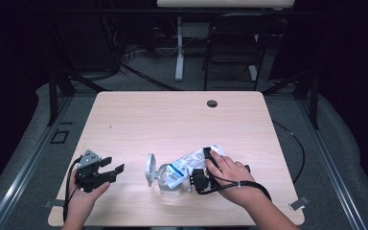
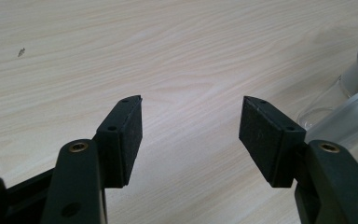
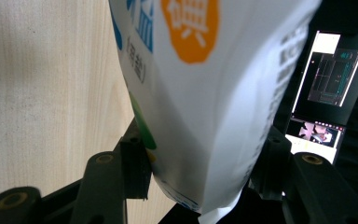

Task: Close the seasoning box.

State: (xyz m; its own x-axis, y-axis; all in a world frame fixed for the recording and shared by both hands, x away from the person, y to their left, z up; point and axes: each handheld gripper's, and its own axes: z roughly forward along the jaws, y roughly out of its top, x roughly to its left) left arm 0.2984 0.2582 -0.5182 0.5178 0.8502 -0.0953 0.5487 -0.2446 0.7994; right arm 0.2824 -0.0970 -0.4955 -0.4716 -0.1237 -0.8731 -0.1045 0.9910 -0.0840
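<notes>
A white pouch with blue and orange print slants down to the left. Its lower end rests at the mouth of a clear jar. The jar's white round lid stands up on the jar's left side. My right gripper is shut on the pouch near its upper end. In the right gripper view the pouch sits squeezed between both pads, with my right gripper around it. My left gripper rests on the table to the left of the jar, open with nothing in it. In the left gripper view the open left gripper faces bare wood, and the jar is at the right edge.
The wooden table has a cable hole near its far edge. A black chair and a white desk leg stand beyond the table. A lit screen is behind the pouch in the right gripper view.
</notes>
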